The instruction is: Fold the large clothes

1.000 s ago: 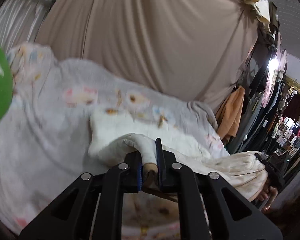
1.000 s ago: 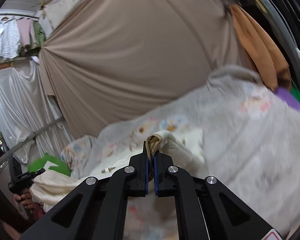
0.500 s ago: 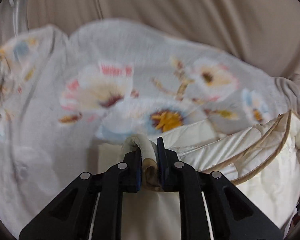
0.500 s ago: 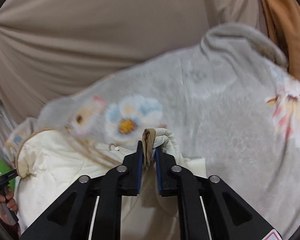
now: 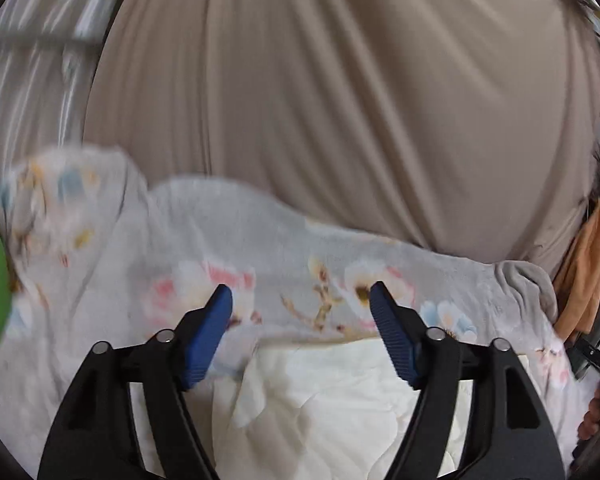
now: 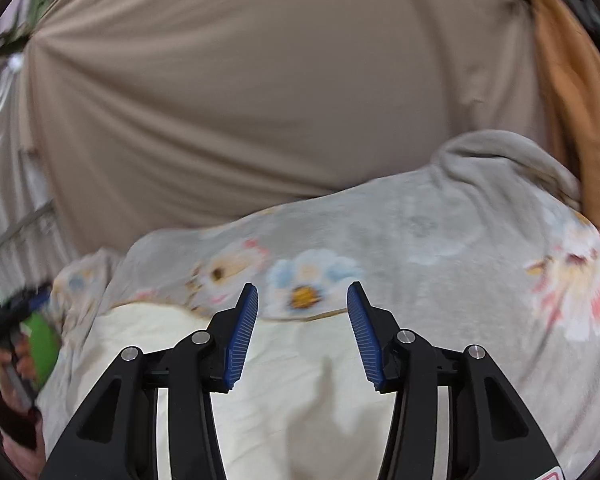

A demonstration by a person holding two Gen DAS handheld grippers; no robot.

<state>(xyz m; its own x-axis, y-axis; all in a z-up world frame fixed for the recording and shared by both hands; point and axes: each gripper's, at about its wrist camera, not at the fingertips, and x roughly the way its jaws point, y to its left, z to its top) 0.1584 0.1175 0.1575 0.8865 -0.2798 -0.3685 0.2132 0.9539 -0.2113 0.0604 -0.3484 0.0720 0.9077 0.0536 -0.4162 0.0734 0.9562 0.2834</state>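
While both claws — left claw [image 5: 300, 304], right claw [image 6: 302, 300] — are opening, nothing sits between them.

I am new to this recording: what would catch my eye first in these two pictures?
First, the left gripper and right gripper, both low in the middle of their views, jaws opening with nothing between them. Below them the cream garment lies on the grey floral blanket, with the beige curtain behind.
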